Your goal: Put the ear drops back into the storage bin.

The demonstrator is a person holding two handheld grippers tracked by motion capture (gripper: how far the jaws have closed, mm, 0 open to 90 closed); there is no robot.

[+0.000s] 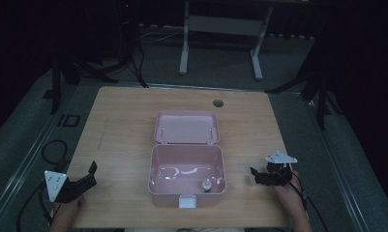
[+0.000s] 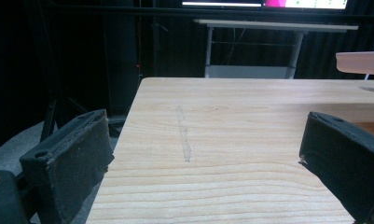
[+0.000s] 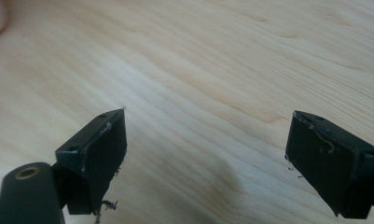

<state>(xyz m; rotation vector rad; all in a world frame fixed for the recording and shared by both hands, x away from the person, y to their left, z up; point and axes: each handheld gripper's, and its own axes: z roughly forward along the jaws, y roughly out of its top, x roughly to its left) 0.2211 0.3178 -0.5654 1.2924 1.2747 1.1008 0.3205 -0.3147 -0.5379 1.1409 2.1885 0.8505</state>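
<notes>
At the near left corner of the wooden table (image 1: 124,121), the left gripper (image 1: 87,175) is held in a hand (image 1: 66,212) that comes in from the bottom edge. Its jaws are spread wide with nothing between them, and they point toward the far right. The grey three-cornered plate sits on its near left side. In the left gripper view (image 2: 198,154) the two black jaws stand well apart at either side, with bare wood grain and a faint grey streak (image 2: 183,137) on the table between them.

In the middle of the table, toward the near edge, stands the pink box (image 1: 157,186). It is open, its lid (image 1: 186,128) laid back on the far side. Inside, near the near right corner, is a small pale object (image 1: 206,184); what it is cannot be made out. A white latch (image 1: 187,201) sits at the middle of the near wall. The box is well apart from both grippers. A dark round hole (image 1: 218,103) lies in the table beyond the lid.

To the right of the box, the right gripper (image 1: 255,175) points left toward it, held by a hand (image 1: 291,193) at the near right. In the right gripper view (image 3: 205,154) its jaws are spread wide over bare wood, pinching nothing.
</notes>
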